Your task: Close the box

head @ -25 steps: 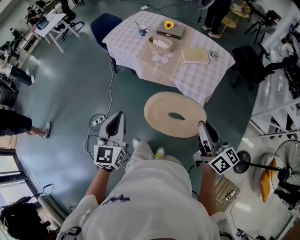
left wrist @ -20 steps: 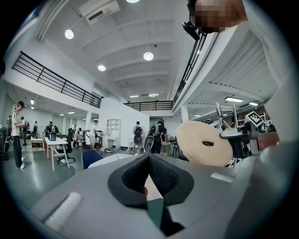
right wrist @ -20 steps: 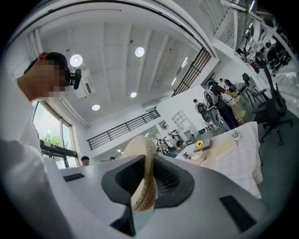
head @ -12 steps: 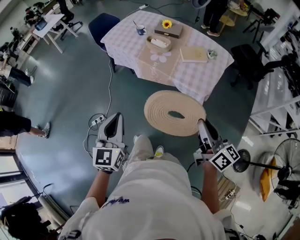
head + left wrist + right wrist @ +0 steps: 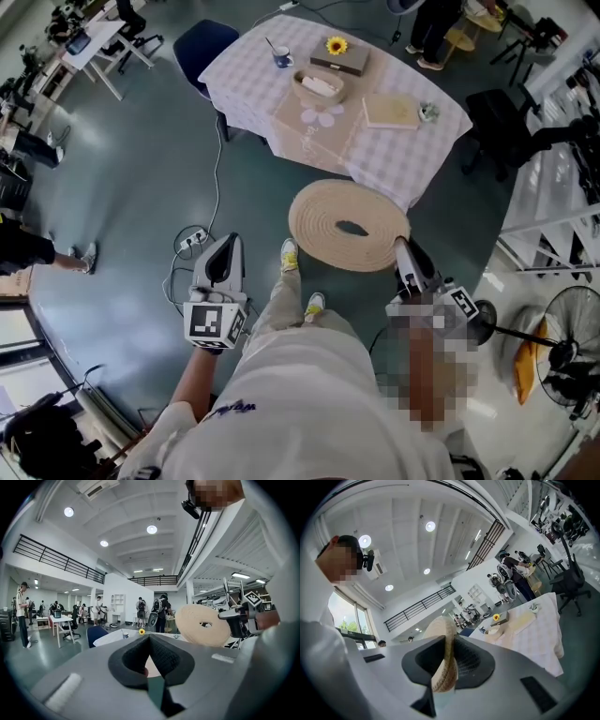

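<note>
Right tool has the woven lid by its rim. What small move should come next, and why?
Probably step forward toward the table. The right tool grips the lid by its rim over the floor, in front of the table, and the woven basket it seems to fit sits further back on the tabletop.

A table [image 5: 412,159] under a checked cloth is standing on the grey floor, carrying a sunflower [image 5: 337,45] and a cup [image 5: 284,58]. A blue chair [image 5: 208,47] is sitting just beside it, and a fan [image 5: 572,347] is standing well apart.
</note>
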Tool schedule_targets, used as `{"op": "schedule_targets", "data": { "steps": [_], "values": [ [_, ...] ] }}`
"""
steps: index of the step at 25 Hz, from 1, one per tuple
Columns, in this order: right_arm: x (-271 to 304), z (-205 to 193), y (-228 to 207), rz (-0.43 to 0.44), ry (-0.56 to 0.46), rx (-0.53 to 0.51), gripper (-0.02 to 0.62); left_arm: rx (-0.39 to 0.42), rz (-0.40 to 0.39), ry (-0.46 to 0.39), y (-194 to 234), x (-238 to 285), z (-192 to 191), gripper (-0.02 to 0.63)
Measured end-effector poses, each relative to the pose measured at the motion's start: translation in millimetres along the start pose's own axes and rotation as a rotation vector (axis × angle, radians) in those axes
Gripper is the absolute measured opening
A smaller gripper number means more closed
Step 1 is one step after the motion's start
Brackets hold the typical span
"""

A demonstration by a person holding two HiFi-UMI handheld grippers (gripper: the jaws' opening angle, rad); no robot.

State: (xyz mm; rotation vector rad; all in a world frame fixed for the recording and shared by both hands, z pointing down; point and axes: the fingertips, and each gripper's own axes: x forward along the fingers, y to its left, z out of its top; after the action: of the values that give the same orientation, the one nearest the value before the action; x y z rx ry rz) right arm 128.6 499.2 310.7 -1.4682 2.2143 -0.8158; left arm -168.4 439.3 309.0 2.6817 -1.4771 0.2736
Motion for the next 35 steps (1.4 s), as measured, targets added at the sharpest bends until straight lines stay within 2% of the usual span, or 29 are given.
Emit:
{"op": "schedule_targets", "data": {
  "steps": [14, 21, 29, 35],
  "values": [
    [82, 39, -33, -0.099, -0.023, 0.009, 0.06, -0.056, -0.024, -0.049, 60, 107, 26, 0.0],
    [133, 52, -43, -0.148, -0.043, 0.006, 0.06, -0.051, -0.069, -0.048, 94, 159, 32, 0.0],
    [179, 51, -52, -0.227, -0.081, 0.05, 0.06, -0.071, -0.126, 0.008, 140, 206, 15, 0.0],
    [207, 51, -52, -0.27, -0.073, 0.075, 0.06, -0.082, -0.185, -0.022, 159, 235, 18, 0.0]
  ]
}}
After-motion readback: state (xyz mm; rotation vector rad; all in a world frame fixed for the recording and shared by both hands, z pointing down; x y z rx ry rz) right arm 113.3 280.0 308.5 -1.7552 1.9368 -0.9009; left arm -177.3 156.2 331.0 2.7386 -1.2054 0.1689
